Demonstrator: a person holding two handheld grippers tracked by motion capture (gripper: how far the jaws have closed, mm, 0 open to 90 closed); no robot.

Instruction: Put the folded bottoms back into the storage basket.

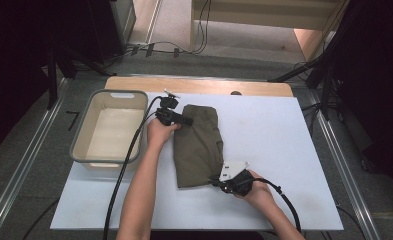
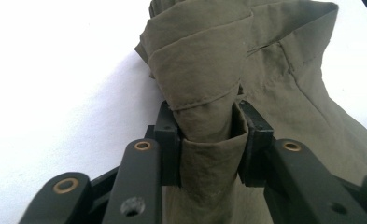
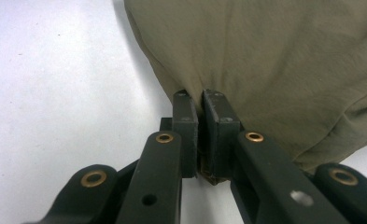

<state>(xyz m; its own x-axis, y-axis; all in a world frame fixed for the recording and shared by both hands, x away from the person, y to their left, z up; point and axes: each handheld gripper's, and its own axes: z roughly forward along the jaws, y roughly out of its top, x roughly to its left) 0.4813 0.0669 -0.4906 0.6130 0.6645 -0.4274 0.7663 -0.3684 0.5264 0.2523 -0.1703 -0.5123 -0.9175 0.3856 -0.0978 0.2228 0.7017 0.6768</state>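
A: What could slip?

B: The shallow grey plastic tub (image 1: pixel 82 131) at the table's left sits empty. Beside it, the left gripper (image 2: pixel 208 122) clamps a thick fold of the folded olive cloth garment (image 1: pixel 198 144); the right gripper (image 3: pixel 201 109) pinches only its edge, so a pull might unfold it.

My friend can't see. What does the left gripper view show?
Two black fingers pinch a bunched fold of olive-green cloth between them. The rest of the cloth spreads away to the right over a white table.
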